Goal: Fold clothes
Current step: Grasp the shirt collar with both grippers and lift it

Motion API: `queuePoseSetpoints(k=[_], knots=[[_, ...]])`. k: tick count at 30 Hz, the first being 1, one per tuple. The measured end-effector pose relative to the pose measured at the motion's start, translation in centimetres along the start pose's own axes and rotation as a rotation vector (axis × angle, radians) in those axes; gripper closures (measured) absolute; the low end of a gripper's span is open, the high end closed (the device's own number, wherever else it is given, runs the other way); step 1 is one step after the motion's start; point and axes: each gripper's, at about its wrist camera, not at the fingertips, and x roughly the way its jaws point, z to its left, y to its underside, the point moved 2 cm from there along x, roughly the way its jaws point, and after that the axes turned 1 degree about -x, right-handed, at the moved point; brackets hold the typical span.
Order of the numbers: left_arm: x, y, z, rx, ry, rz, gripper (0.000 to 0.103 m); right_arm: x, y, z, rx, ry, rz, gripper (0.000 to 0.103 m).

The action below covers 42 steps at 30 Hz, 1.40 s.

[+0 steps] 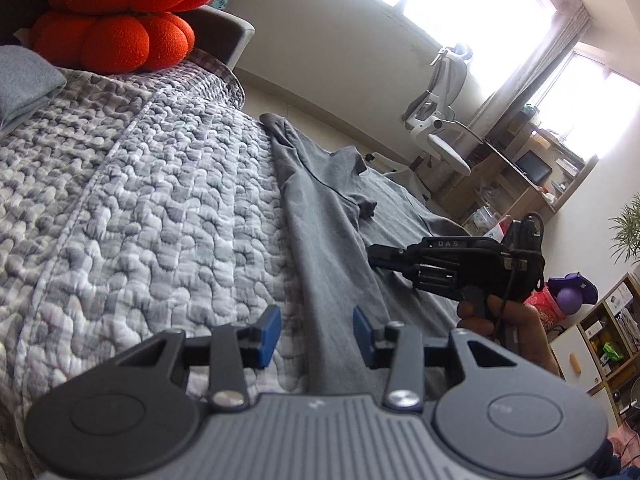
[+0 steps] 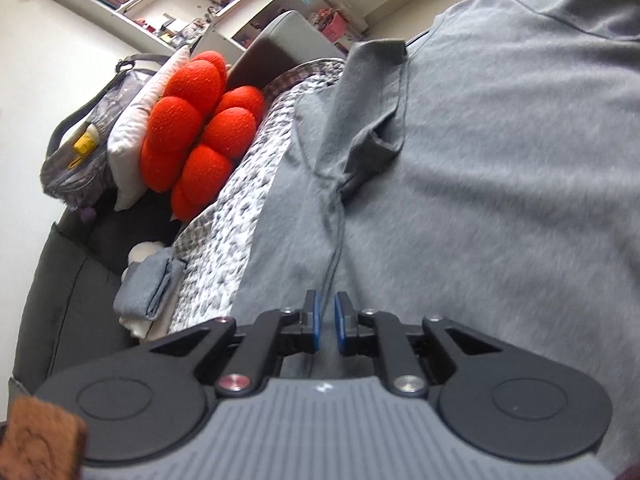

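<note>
The grey cotton T-shirt (image 1: pixel 332 216) lies spread along the bed, over the grey-and-white pebble-quilted bedspread (image 1: pixel 140 184), with one side panel turned in over the body and a short sleeve (image 2: pixel 372 128) bunched in a rumpled flap on top. That fits a fold partly made, or a shirt simply dropped with one edge doubled over; I can't say which from here.

The left gripper (image 1: pixel 316 336) hangs just above the shirt's long edge with its blue pads spread wide and nothing between them. The right gripper (image 2: pixel 326 326) sits low over the cloth, its pads drawn nearly together with a narrow slit between them. A seam of the shirt runs straight toward that slit, but whether any fabric is caught there I cannot tell.

The risks, as I judge them:
- If the right gripper has only a thin pinch of one layer, a lift would peel that layer away and open the turned-in panel rather than carry it.
- The bunched sleeve would get trapped inside any further fold and leave a lump.
- The quilted bedspread is soft and puckered. A low grab by the left gripper could pick it up along with the shirt.
- The shirt reaches close to the far bed edge, so a hard pull could drag it toward the floor.

The two orange puffy cushions (image 1: pixel 120 12) and a folded blue-grey cloth (image 2: pixel 148 284) sit well apart from all this.
</note>
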Motion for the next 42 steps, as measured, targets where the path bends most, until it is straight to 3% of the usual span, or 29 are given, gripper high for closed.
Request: queuePoseSetpoints(k=[8,11,12,13,22,27,29,30,32,33,34,36,42], knots=[[4.7,-7.8,-0.5,-0.001,-0.018,0.007,0.057,1.8,-6.0,-2.0,0.058,0.081,-0.056,0.087],[7.2,-10.8,-0.2,0.001,-0.038,0.001,0.055,2.3,-7.2,-2.1,0.058,0.075,-0.085,0.072],[8.3,-11.8,0.0,0.0,-0.044,0.002,0.053,2.4,-7.6,-2.0,0.05,0.072,-0.097,0.062],[9.3,-12.9,0.1,-0.001,-0.05,0.004,0.053,2.5,-8.1,-2.0,0.041,0.076,-0.101,0.061],[19.9,-19.8,1.1,0.017,-0.135,0.036,0.048,5.3,-12.5,-2.2,-0.026,0.129,-0.124,0.061],[24.4,-21.2,1.5,-0.013,-0.112,0.037,0.048,7.2,-13.2,-1.8,-0.112,0.152,-0.15,0.061],[26.0,-21.5,1.5,-0.015,-0.11,0.04,0.048,7.7,-13.0,-1.5,-0.169,0.178,-0.161,0.069],[26.8,-21.5,1.6,-0.009,-0.119,0.045,0.048,7.9,-12.9,-1.5,-0.197,0.191,-0.169,0.079],[27.9,-21.2,1.7,0.004,-0.135,0.051,0.051,8.1,-12.6,-1.6,-0.237,0.209,-0.183,0.086],[28.5,-21.0,1.8,0.011,-0.143,0.054,0.061,8.0,-12.5,-1.7,-0.249,0.205,-0.19,0.088],[28.8,-20.8,1.9,0.023,-0.155,0.052,0.079,8.0,-12.5,-1.8,-0.255,0.201,-0.196,0.091],[28.9,-20.8,2.1,0.041,-0.168,0.032,0.093,8.0,-12.5,-1.8,-0.262,0.193,-0.203,0.099],[25.6,-23.2,2.8,0.01,-0.103,-0.123,0.096,6.6,-13.1,1.8,-0.362,0.148,-0.258,0.099]])
